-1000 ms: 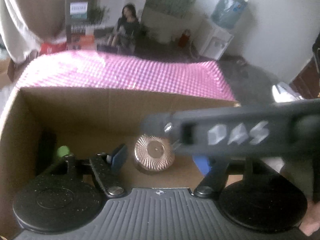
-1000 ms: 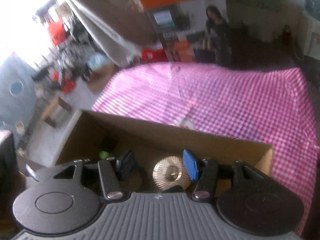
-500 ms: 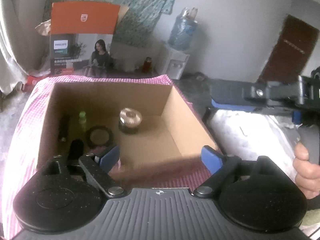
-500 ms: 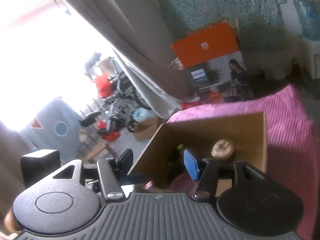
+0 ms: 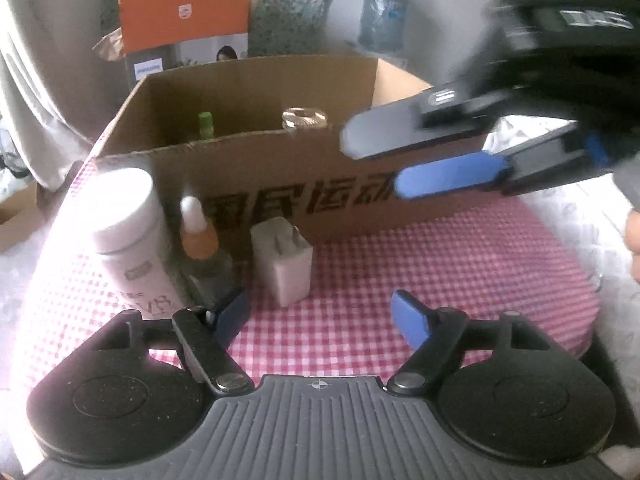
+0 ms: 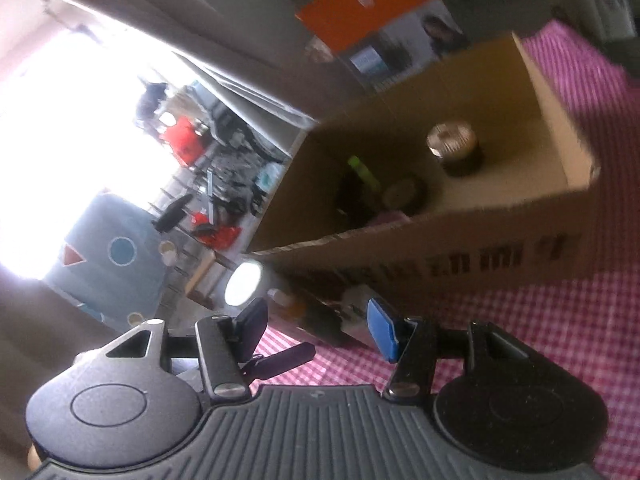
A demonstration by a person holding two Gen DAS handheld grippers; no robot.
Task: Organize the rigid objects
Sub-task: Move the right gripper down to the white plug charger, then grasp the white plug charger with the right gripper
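Left wrist view shows the cardboard box (image 5: 256,168) at twelve o'clock already holding a gold-lidded jar (image 5: 304,119) and green-capped bottle (image 5: 205,124); white bottle (image 5: 128,240), dropper bottle (image 5: 200,248) and charger plug (image 5: 282,264) wait outside at ten o'clock; left gripper (image 5: 320,312) and right gripper (image 5: 384,160) both gape, empty.

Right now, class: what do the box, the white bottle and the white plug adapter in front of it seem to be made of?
Box: brown corrugated cardboard, matte; the cut top edge looks fluted, with printed characters on its side.
White bottle: probably plastic, smooth with a slight sheen; glare hides detail.
Plug adapter: white, likely moulded plastic, matte, with two prongs that look like metal.
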